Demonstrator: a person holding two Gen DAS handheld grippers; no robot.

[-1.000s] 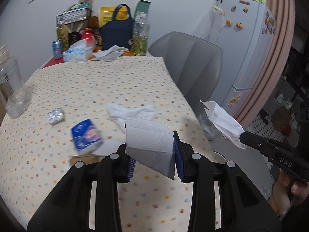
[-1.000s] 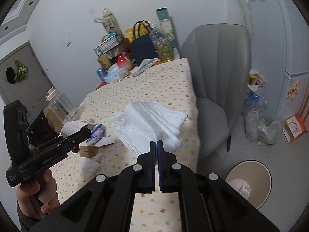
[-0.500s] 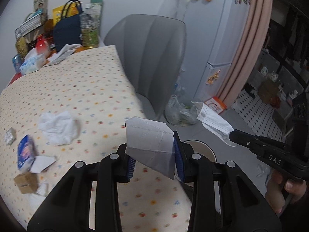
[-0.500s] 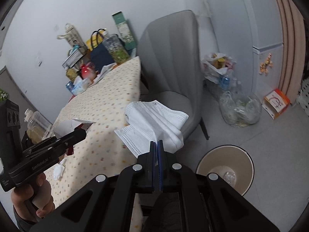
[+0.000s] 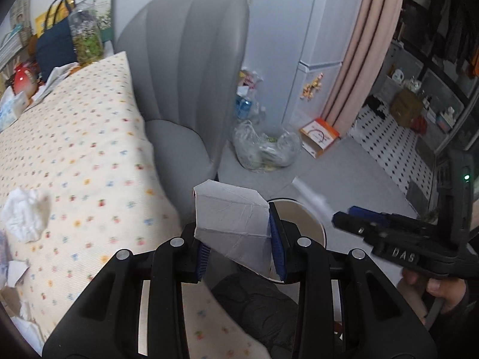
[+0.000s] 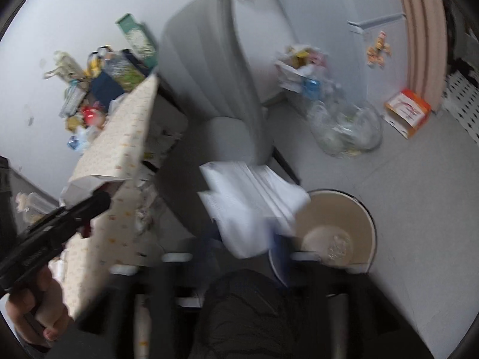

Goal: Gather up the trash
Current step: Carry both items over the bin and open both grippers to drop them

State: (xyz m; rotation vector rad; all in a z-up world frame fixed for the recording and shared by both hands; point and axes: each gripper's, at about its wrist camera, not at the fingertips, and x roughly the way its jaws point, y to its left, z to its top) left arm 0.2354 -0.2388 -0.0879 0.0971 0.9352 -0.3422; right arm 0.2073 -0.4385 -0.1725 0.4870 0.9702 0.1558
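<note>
Face mask (image 6: 254, 206), white and pleated, blurred at the centre of the right wrist view, just left of and above the bin (image 6: 338, 233), whose cream rim sits at lower right on the grey floor. Right gripper (image 6: 248, 254): its jaws have just been opening and now stand apart, with the mask loose above them and no pad pressing on it; the fingers themselves are smeared by motion. In the left wrist view the same mask (image 5: 311, 200) shows as a white streak right of centre, above the bin (image 5: 302, 218), beside the right gripper (image 5: 344, 217). Folded paper (image 5: 233, 224), grey-white and creased, sits at the lower centre of that view, clamped between the blue pads (image 5: 277, 239) of the left gripper (image 5: 239, 245) and standing over the near edge of the bin. Table (image 5: 74, 149) with a dotted cloth fills the left side, bearing a crumpled tissue (image 5: 24, 215) at the far left. Grey chair (image 5: 191, 68) stands at upper centre; a clear bag (image 5: 266, 146) lies on the floor right of it.
</note>
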